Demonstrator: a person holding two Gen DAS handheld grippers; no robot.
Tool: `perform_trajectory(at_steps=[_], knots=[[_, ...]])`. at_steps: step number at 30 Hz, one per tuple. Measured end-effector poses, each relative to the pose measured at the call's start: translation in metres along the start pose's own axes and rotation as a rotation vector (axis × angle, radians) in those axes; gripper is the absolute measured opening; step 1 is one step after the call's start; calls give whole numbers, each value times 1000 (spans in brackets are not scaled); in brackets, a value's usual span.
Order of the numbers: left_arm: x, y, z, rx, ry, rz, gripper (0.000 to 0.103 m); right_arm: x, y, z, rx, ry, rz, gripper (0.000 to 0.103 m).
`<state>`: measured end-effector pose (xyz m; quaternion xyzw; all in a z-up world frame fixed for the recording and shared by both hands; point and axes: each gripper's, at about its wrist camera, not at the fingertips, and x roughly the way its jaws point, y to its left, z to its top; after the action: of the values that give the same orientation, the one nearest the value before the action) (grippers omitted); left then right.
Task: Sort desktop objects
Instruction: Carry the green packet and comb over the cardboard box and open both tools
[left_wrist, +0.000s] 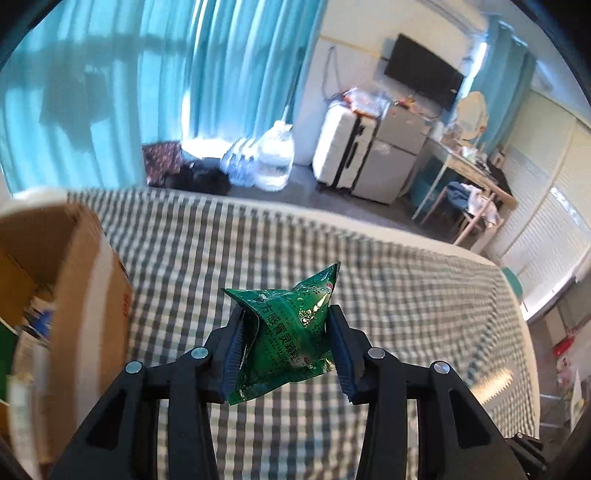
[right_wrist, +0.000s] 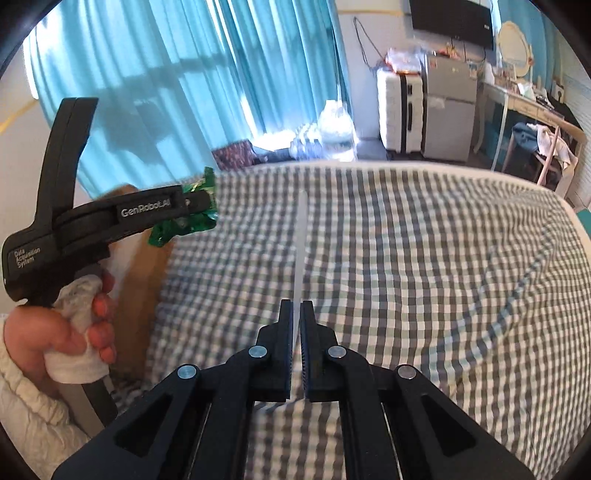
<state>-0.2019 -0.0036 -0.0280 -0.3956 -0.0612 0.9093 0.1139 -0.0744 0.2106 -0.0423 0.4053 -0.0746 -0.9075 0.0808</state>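
Overhead, checked bedspread (left_wrist: 332, 266), teal curtains (left_wrist: 147, 74)

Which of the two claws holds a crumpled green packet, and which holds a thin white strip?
The left claw grips the green packet; the right claw pinches the white strip.

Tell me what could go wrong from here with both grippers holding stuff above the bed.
The green sachet sits crumpled between the left gripper pads, most of it sticking out, so it might slip free before it is over the cardboard box. The right gripper pinches only the end of a thin white strip; the long free end could swing, bend, or snag on the checked bedsheet.
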Motion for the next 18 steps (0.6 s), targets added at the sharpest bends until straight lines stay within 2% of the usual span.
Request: perform_trajectory(at_steps=[6, 11, 18], knots=[[-70, -12, 5, 39, -61, -19, 44, -54, 22, -7, -1, -76, 39, 4], [-106, -3, 9, 30, -89, -19, 44, -78, 47, 0, -37, -123, 54, 4], [-149, 45, 21, -17, -151, 12, 44, -93, 97, 26, -119, -173, 114, 4]])
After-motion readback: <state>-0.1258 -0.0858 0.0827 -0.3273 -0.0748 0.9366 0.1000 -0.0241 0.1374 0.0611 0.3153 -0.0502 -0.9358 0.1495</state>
